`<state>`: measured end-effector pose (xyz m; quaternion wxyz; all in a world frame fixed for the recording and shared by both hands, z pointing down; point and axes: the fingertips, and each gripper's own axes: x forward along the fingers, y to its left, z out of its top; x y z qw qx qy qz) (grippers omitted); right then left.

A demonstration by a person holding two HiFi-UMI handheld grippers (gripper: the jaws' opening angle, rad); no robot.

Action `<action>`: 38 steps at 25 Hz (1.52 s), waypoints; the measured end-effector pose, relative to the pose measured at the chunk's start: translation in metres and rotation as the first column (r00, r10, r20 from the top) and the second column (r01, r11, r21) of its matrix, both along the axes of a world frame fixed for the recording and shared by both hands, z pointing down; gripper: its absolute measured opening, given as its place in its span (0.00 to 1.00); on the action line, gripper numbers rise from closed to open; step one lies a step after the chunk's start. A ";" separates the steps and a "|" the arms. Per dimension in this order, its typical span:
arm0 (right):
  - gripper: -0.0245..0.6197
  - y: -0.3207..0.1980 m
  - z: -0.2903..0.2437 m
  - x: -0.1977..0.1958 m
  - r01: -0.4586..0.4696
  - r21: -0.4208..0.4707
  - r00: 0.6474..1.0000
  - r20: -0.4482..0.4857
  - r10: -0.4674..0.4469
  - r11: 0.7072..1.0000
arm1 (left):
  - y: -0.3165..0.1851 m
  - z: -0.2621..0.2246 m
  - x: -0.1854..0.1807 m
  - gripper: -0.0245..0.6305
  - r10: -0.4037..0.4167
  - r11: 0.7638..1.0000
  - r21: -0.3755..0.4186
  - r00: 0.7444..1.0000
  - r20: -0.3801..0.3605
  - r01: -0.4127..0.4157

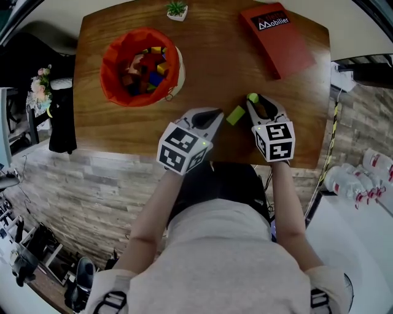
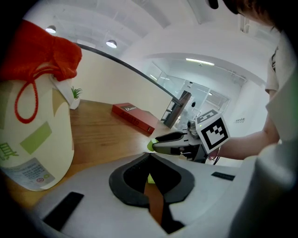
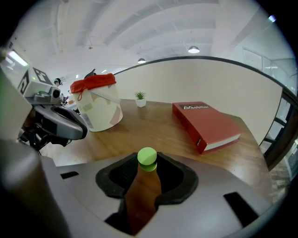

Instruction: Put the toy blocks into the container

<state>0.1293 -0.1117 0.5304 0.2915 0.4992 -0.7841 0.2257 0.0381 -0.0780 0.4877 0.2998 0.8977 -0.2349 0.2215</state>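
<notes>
The container (image 1: 177,72) is a cream bag with a red lining, at the table's back left, holding several coloured blocks (image 1: 144,66). It also stands in the left gripper view (image 2: 32,135) and the right gripper view (image 3: 98,111). My right gripper (image 1: 253,99) (image 3: 148,161) is shut on a round green block (image 3: 148,156) just above the table. A flat green block (image 1: 235,114) lies on the wood between the two grippers. My left gripper (image 1: 216,114) (image 2: 149,155) sits beside it with its tips together and nothing held; a sliver of that block (image 2: 150,178) shows through its hollow.
A red book (image 1: 276,37) (image 3: 209,123) lies at the back right of the wooden table (image 1: 202,67). A small potted plant (image 1: 177,9) stands at the far edge. The table's front edge runs close under both grippers.
</notes>
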 end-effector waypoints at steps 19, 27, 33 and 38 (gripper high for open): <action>0.25 -0.057 -0.144 -0.111 0.259 0.316 0.961 0.009 -0.276 0.913 | -0.013 -0.043 -0.101 0.06 -0.306 0.947 0.095 0.951 -0.034 0.308; 0.25 -0.071 -0.185 -0.186 0.365 0.414 0.912 0.023 -0.411 0.834 | -0.021 -0.067 -0.134 0.06 -0.410 0.897 0.147 0.909 -0.075 0.417; 0.25 -0.076 -0.192 -0.232 0.428 0.428 0.874 0.029 -0.485 0.796 | -0.023 -0.077 -0.157 0.06 -0.463 0.866 0.167 0.882 -0.084 0.471; 0.25 -0.077 -0.192 -0.251 0.460 0.427 0.854 0.030 -0.520 0.779 | -0.023 -0.073 -0.169 0.06 -0.496 0.850 0.157 0.865 -0.079 0.502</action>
